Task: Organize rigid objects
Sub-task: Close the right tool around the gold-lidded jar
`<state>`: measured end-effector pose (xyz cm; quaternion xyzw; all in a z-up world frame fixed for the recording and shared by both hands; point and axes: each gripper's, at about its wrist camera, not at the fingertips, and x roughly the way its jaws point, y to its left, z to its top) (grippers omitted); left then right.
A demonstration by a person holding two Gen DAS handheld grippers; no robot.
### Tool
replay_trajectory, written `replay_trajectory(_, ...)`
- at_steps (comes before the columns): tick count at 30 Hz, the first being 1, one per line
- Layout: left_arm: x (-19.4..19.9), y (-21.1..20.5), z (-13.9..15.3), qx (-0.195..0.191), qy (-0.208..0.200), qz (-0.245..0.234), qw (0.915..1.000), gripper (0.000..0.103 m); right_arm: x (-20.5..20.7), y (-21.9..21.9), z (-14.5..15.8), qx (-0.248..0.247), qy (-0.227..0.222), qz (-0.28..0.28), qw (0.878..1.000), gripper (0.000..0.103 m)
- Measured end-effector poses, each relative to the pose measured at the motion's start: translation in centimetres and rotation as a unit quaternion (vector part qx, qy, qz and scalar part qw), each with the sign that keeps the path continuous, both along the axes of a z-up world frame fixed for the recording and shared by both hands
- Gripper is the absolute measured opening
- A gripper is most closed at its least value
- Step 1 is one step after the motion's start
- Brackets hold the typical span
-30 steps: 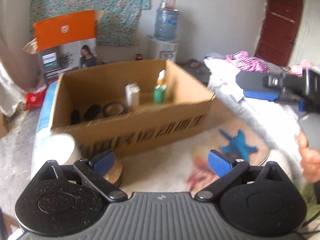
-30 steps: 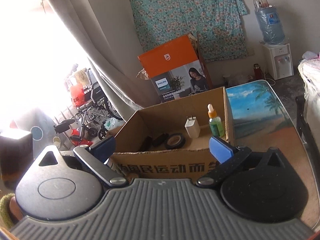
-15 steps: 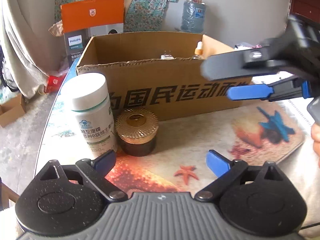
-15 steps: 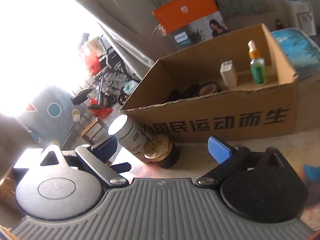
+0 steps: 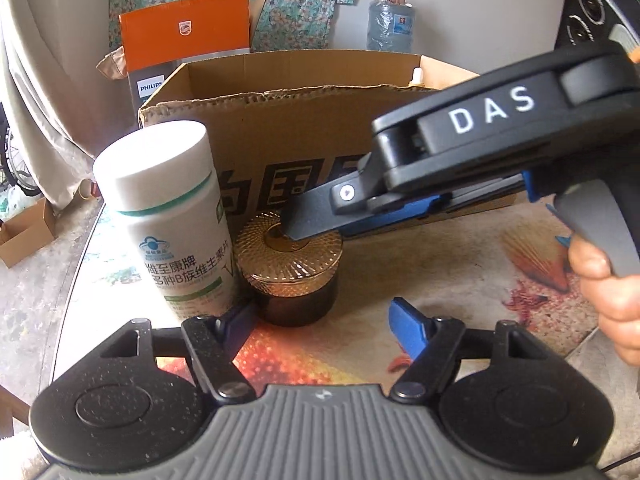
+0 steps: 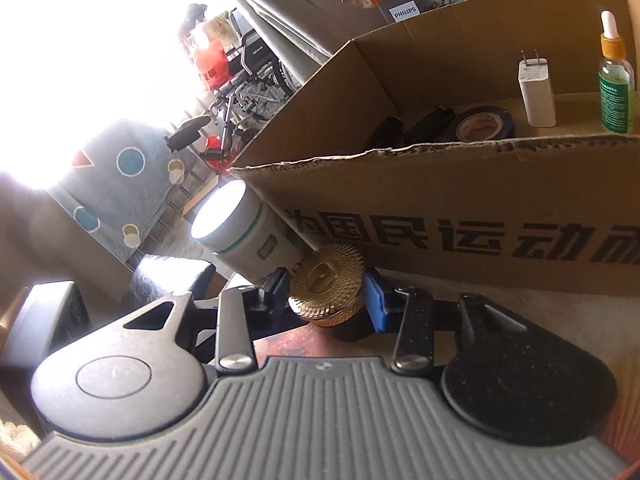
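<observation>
A dark jar with a gold ribbed lid (image 5: 289, 264) stands on the table in front of the cardboard box (image 5: 280, 136), next to a white supplement bottle (image 5: 172, 216). My right gripper (image 6: 326, 292) has its fingers on either side of the jar's gold lid (image 6: 326, 284), close to it; whether they press on it I cannot tell. It reaches in from the right in the left wrist view (image 5: 316, 216). My left gripper (image 5: 320, 316) is open and empty just in front of the jar. The bottle (image 6: 248, 236) stands left of my right gripper.
The box (image 6: 460, 216) holds a roll of black tape (image 6: 484, 124), a white charger (image 6: 536, 92), a green dropper bottle (image 6: 616, 88) and dark items. An orange Philips carton (image 5: 184, 44) stands behind. The table carries a beach-print cover (image 5: 532, 256).
Both grippers moved down and closer to the jar and bottle. My right gripper swung left and its fingers now straddle the jar's lid, narrower than before.
</observation>
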<state>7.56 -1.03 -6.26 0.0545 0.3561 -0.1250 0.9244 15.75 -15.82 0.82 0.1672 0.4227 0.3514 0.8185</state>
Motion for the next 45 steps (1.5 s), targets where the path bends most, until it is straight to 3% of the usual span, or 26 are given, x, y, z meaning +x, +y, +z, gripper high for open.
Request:
replay_trajectory(12,0.3,-0.8,0.0,0.003,-0.001,-0.021,0.9998,0.075,0.6,-0.4,-1.0,-0.013,0.009,0.007,1.000,0.037)
replay_trajectory(23,-1.6,-4.5,0.8,0.010,-0.002,-0.107,0.9943,0.075,-2.8,-4.7,-0.7,-0.026,0.021,-0.036,0.999,0.038)
replay_trajectory(27,-2.3,-6.0,1.4,0.012,-0.004,-0.138,0.9903,0.075,-4.2,-6.5,-0.6,-0.008,0.030,-0.057,0.998,0.038)
replay_trajectory(31,-2.0,-6.6,1.7,0.038,-0.013,-0.123,0.9916,0.076,-4.5,-7.9,-0.3,0.000,0.020,-0.088,0.996,0.039)
replay_trajectory(35,-0.5,-6.2,1.6,0.043,0.006,-0.090,0.9950,0.077,-3.6,-8.7,-0.3,0.018,0.017,-0.106,0.994,0.041)
replay_trajectory(45,2.0,-6.6,1.1,0.035,0.014,-0.089,0.9953,0.077,-1.3,-7.3,-2.2,0.049,0.039,-0.090,0.994,0.048)
